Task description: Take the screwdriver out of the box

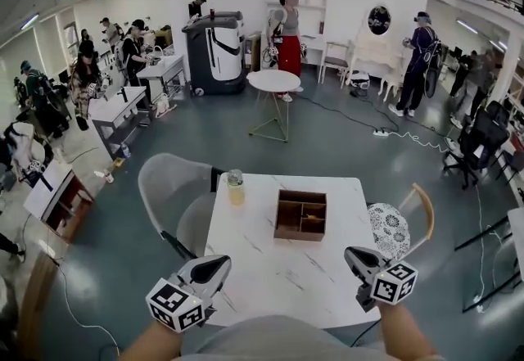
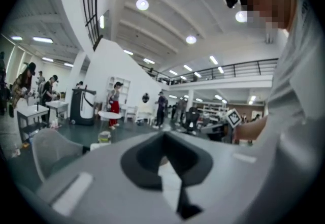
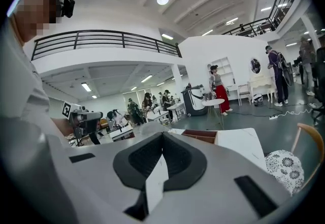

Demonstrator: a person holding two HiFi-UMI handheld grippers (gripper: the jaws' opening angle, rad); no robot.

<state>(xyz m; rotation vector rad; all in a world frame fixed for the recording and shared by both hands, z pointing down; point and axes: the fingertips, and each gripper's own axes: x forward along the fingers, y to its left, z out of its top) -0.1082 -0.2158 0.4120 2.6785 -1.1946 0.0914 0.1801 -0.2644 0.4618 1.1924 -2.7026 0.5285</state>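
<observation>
A brown wooden box (image 1: 300,214) with compartments stands on the white marble table (image 1: 270,277), a little past its middle. A small yellowish item (image 1: 312,221) lies in its right compartment, too small to identify. My left gripper (image 1: 219,263) hovers at the table's near left edge and is shut with nothing in it. At the near right, my right gripper (image 1: 352,254) is also shut and holds nothing. Both are well short of the box. The right gripper view shows the box's rim (image 3: 202,136) beyond the closed jaws (image 3: 162,139). The left gripper (image 2: 163,139) points over the table.
A bottle of yellow liquid (image 1: 236,187) stands at the table's far left corner. A grey chair (image 1: 173,187) sits at the left and a wooden chair with a patterned cushion (image 1: 389,228) at the right. People and furniture fill the hall beyond.
</observation>
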